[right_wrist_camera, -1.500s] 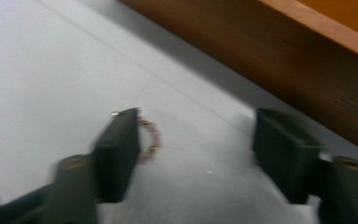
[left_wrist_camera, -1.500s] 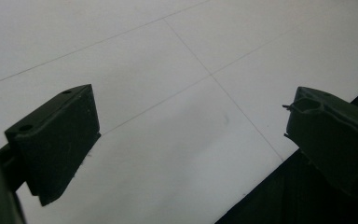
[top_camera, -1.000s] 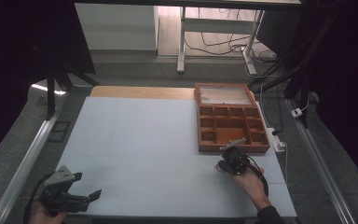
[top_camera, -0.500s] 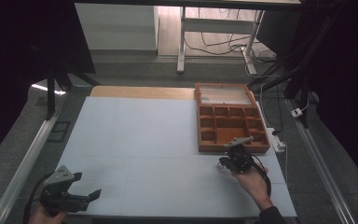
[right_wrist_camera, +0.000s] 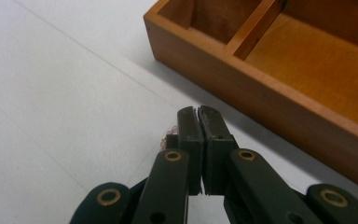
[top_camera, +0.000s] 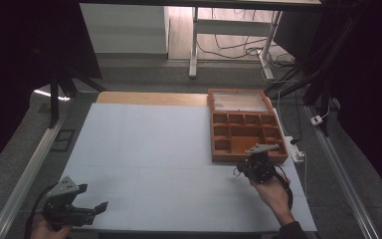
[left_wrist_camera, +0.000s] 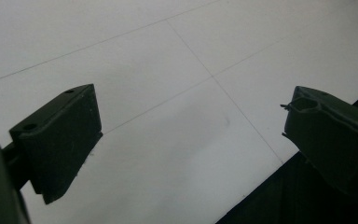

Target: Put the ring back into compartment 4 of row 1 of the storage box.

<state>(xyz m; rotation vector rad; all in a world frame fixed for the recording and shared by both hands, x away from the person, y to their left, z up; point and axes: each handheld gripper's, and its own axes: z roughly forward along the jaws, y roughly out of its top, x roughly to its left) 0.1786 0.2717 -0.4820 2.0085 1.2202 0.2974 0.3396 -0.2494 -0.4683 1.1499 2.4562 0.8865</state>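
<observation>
A small pinkish bit (right_wrist_camera: pixel 171 136) peeks out beside the clenched right gripper (right_wrist_camera: pixel 198 114), lower centre of the right gripper view; its shape and axis can't be made out. The wooden box (top_camera: pixel 247 133) sits just beyond, centre right of the high view, long axis running away. The left gripper (top_camera: pixel 90 209), released, hovers at lower left over the white bench (top_camera: pixel 149 149). The room around is dark.
</observation>
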